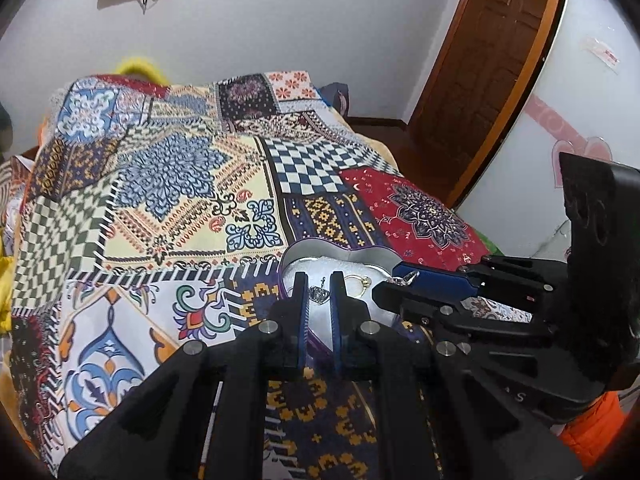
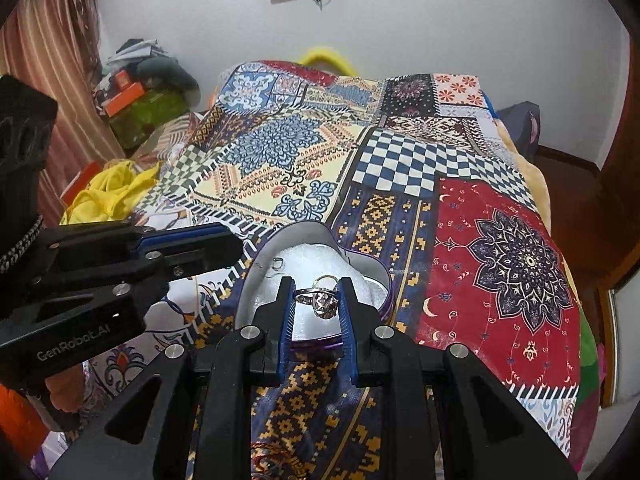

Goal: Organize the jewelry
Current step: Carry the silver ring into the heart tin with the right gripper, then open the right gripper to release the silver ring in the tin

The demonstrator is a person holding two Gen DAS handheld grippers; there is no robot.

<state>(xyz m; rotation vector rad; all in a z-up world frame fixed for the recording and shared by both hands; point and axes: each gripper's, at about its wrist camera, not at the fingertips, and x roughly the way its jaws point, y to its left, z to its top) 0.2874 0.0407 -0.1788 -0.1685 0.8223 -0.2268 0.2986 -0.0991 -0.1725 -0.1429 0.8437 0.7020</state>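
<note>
A heart-shaped tin point(image 1: 372, 256) point(image 2: 372, 270) with white padding lies open on the patchwork cloth. My left gripper point(image 1: 319, 278) hangs over its near side, shut on a small silver crown-shaped piece point(image 1: 319, 295). My right gripper point(image 2: 316, 282) is shut on a silver ring with a stone point(image 2: 320, 300) above the padding. A gold ring point(image 1: 360, 280) point(image 2: 326, 279) lies on the padding just beyond. A small wire hook point(image 2: 276, 264) rests at the padding's far left. Each gripper shows in the other's view: the right gripper point(image 1: 390, 280) from the right, the left gripper point(image 2: 234, 242) from the left.
The patchwork cloth point(image 2: 400, 152) covers a bed that drops off at the right. A yellow cloth point(image 2: 108, 192) and a heap of boxes and clothes point(image 2: 148, 92) lie at the back left. A wooden door point(image 1: 500, 60) and a white cabinet point(image 1: 580, 120) stand to the right.
</note>
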